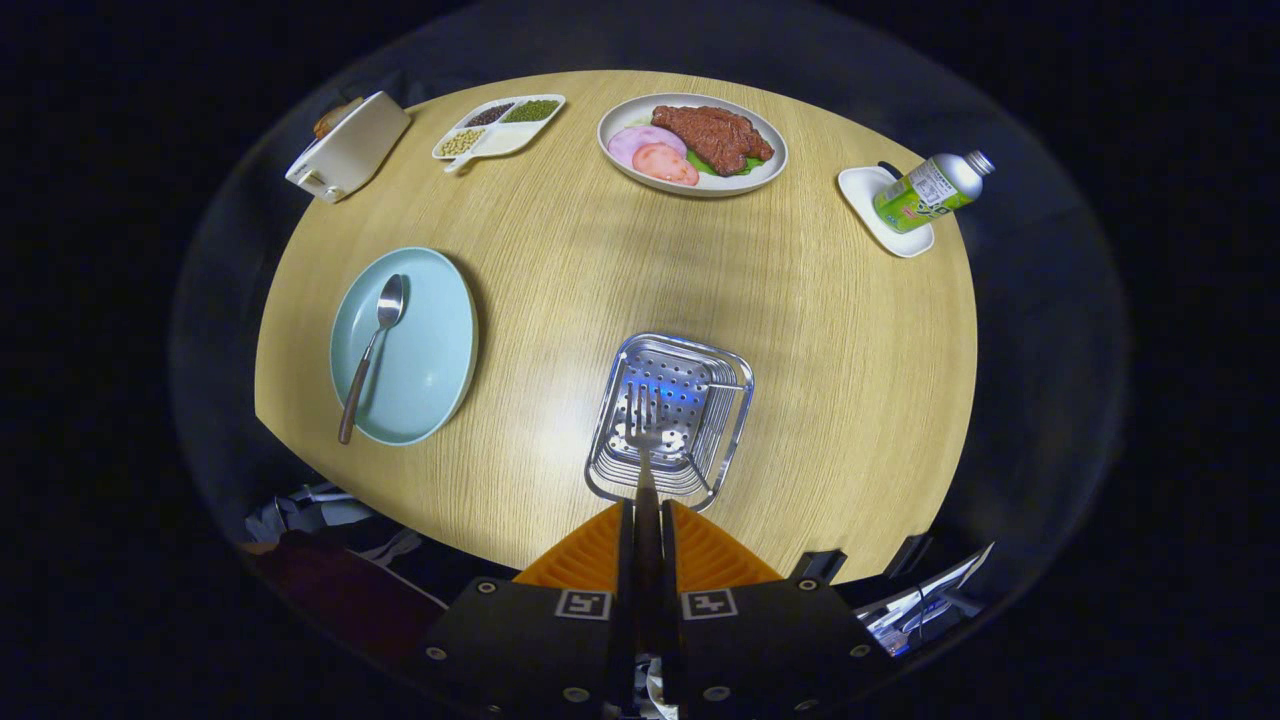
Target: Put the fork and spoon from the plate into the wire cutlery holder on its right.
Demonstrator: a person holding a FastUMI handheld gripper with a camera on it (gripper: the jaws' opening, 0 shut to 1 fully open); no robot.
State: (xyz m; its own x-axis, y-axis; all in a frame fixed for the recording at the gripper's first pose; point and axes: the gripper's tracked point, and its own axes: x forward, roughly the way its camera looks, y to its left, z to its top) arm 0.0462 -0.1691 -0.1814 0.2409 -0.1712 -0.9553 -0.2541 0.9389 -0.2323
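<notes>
The round wooden table (560,300) spreads out below me. On it, left of my fingers, sits the pale blue plate (425,370) with the spoon (372,350) lying on it, bowl away from me. Just ahead of my fingers stands the wire cutlery holder (700,440), to the right of that plate. My claw (648,520) is closed tight on the fork (645,440), gripping its handle between both fingers, the tines pointing out over the holder's open top.
</notes>
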